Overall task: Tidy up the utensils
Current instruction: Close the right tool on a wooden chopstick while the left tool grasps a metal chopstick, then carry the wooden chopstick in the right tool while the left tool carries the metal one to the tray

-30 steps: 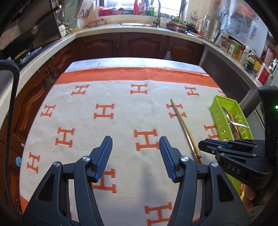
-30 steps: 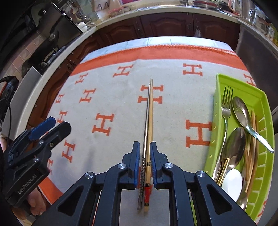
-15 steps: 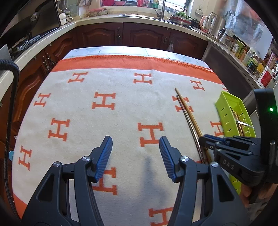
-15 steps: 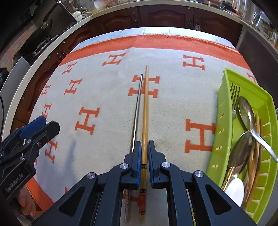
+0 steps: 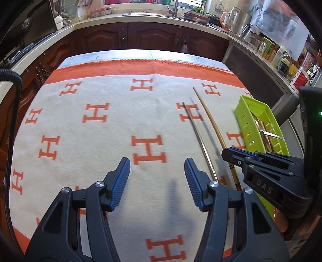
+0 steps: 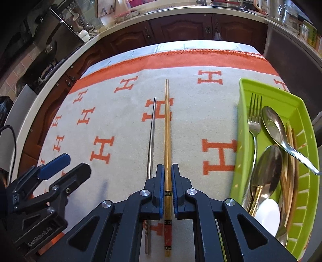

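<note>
Legible markings: "DAS" is moulded on the side of the right gripper [image 5: 235, 156] as seen from the left wrist camera; "GenRobot.AI" is printed on the body of the left gripper [image 6: 60, 167] as seen from the right wrist camera. The cloth [image 5: 100, 157] covering the table is cream with an orange border and repeated orange "H" figures.

Right gripper [image 6: 167, 175]: pads pressed together on the wooden chopstick [image 6: 167, 125], gripped near its decorated red and black end; the shaft runs straight ahead over the cloth. The metal chopstick [image 6: 152, 133] lies on the cloth just beside it to the left, outside the pads, not held.

Left gripper [image 5: 157, 179]: fingers spread, nothing between them, above bare cloth left of both chopsticks.

The green tray [image 6: 301, 104] sits at the right edge of the cloth and contains a fork [image 6: 254, 121], several spoons [image 6: 274, 127] and further wooden sticks.

Room: kitchen, dark wooden cabinets [image 5: 128, 36] under a pale countertop, a sink tap [image 5: 175, 7] at the far side, a kettle [image 5: 238, 19] and jars along the right counter
</note>
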`<state>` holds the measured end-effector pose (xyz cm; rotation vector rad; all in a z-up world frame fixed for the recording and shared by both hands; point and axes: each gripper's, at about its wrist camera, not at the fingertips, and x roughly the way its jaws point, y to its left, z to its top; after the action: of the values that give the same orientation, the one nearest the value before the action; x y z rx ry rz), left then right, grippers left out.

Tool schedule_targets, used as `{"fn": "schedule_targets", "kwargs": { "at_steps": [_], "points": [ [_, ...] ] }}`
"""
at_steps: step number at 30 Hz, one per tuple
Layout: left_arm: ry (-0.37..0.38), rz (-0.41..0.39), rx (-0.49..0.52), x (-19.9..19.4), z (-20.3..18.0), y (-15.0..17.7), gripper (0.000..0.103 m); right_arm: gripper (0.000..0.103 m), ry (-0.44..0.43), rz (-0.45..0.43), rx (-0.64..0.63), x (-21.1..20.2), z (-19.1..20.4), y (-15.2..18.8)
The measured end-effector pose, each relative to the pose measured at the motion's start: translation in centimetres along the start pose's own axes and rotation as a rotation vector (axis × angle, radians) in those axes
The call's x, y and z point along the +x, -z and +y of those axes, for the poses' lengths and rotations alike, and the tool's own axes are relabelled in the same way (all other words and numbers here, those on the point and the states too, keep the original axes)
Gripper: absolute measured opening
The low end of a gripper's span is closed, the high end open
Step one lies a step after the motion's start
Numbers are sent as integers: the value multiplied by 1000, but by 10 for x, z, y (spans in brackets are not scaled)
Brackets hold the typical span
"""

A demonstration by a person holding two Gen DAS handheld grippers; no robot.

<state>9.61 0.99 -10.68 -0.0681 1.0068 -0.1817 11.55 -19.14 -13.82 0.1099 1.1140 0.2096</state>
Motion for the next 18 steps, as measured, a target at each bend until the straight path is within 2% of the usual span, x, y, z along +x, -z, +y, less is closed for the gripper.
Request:
{"fn": "schedule_targets", "kwargs": {
  "at_steps": [11,18],
  "points": [
    [63,31,-21,17,-31,-6,53,6,-19,-104,57,-56,-24,13],
    [29,57,-12,38,-56,-7,53,6,-20,-181,106,-99,-48,23]
  ]
}}
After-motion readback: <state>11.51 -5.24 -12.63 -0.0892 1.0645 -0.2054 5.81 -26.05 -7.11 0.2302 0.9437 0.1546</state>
